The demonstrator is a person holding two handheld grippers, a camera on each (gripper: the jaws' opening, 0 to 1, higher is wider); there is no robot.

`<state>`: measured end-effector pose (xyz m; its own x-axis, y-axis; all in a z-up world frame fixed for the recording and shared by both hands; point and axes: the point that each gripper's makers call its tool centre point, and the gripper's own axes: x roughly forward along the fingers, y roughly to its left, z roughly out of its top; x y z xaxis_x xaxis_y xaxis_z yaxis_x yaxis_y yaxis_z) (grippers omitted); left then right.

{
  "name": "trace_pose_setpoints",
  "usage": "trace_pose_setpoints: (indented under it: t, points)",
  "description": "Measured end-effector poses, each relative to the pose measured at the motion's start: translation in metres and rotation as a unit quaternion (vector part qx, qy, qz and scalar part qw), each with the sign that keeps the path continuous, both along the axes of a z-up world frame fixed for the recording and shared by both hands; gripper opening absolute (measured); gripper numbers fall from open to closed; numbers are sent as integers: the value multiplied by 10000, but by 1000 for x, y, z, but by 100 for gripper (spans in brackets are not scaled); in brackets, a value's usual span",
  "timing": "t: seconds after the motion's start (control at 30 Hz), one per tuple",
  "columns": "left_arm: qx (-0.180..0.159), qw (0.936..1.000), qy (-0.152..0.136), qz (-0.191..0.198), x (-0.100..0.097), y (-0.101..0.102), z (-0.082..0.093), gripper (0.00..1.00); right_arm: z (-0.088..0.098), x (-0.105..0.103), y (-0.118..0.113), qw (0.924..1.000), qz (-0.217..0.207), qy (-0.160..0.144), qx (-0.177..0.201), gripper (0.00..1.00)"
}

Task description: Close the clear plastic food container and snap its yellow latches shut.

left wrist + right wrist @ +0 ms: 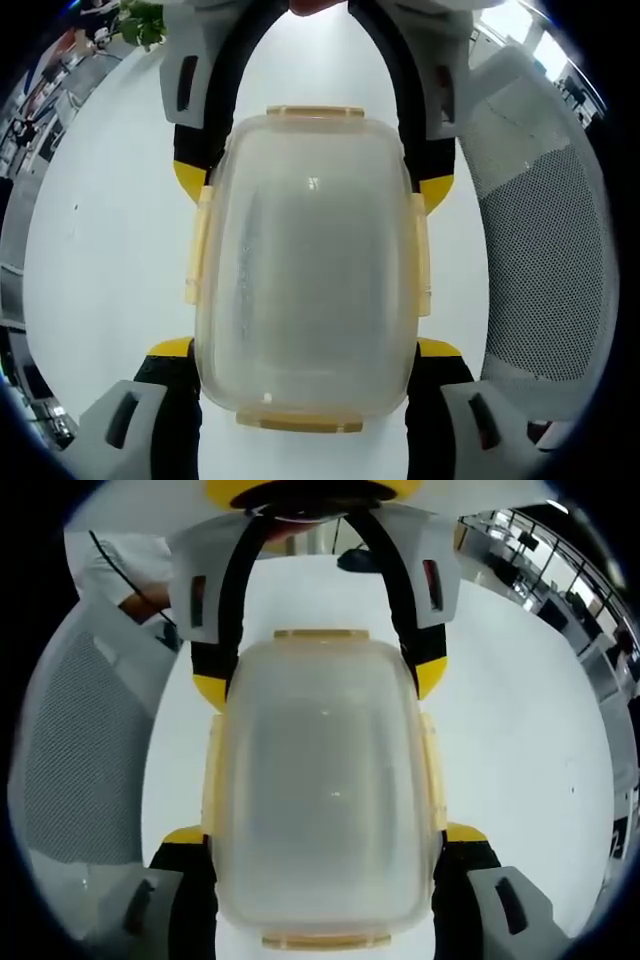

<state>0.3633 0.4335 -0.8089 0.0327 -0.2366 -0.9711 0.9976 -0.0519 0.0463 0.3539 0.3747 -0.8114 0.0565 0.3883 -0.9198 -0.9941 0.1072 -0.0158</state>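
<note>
The lidded container (308, 265) rested on the white table (110, 230), bracketed by the wide-open left gripper (305, 350) and right gripper (325, 835), neither visibly clamping; even inward pressure on both side latches (199, 248) seemed advisable.

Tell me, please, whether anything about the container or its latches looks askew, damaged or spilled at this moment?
Nothing stands out. The clear container sits lid-on on the white table, square between the left gripper and the right gripper, with nothing spilled. Its yellow latches look intact; whether they are snapped shut I cannot tell.
</note>
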Motion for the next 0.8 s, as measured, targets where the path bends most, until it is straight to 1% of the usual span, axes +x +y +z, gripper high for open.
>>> trace_pose_setpoints:
  t: [0.43, 0.8]
  points:
    - [18, 10000, 29, -24, 14, -1, -1, 86, -1, 13, 0, 10000, -41, 13, 37, 92]
    - [-4, 10000, 63, 62, 25, -2, -1, 86, -1, 25, -1, 10000, 31, 19, 27, 92]
